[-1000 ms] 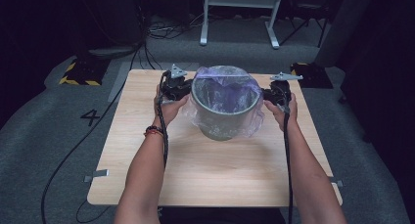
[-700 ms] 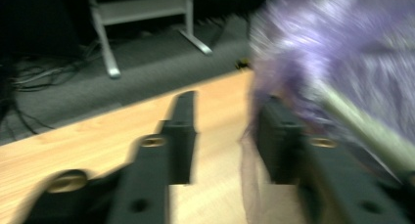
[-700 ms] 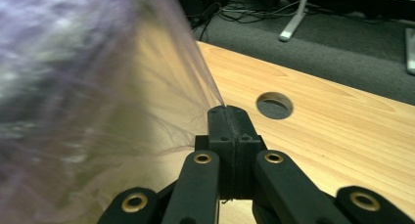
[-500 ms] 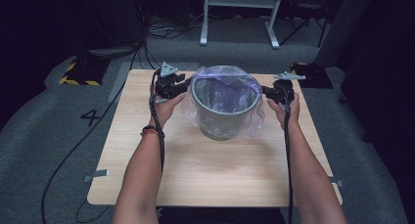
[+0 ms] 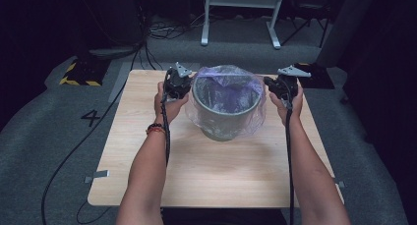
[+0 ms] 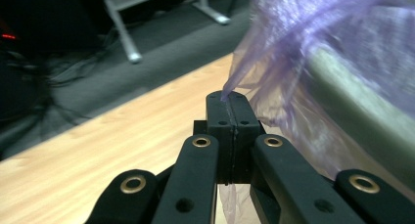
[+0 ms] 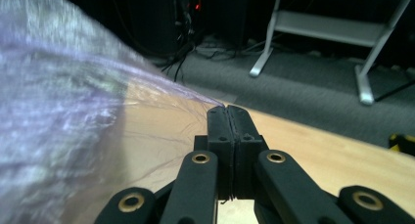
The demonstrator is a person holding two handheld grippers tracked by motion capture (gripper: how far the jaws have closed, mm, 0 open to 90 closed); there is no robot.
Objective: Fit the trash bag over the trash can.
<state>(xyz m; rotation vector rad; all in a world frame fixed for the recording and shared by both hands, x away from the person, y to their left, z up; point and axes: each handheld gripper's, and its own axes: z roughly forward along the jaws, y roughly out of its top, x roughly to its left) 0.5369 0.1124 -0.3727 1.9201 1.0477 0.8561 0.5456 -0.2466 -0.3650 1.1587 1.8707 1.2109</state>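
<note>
1. The purple bin bag (image 5: 223,82) lines a grey bucket-shaped bin (image 5: 223,119) that stands upright toward the far middle of the counter (image 5: 147,176). Its mouth is stretched over the rim, and the loose film drapes down the outside wall.

2. The film looks very thin, soft and almost weightless — it should crumple, stretch and tear before it resists a pull. It is likely slippery too, so a shallow bite could slide off.

3. The best hold is probably the free edge at the rim, gathered into a fold and taken at two opposite points, so the pull spreads across the mouth instead of loading one spot.

4. The left tool (image 6: 228,104) has its jaws pressed together on a gathered wisp of the bag at the bin's left side. They have just been opening and closing again, and the film is pinched between them.

5. The right tool (image 7: 227,111) is pinched shut on the bag's edge at the right side, and taut creases fan from its tips.

6. The bin itself looks rigid and light — it may tip or slide if the bag is tugged sideways rather than evenly.
</note>
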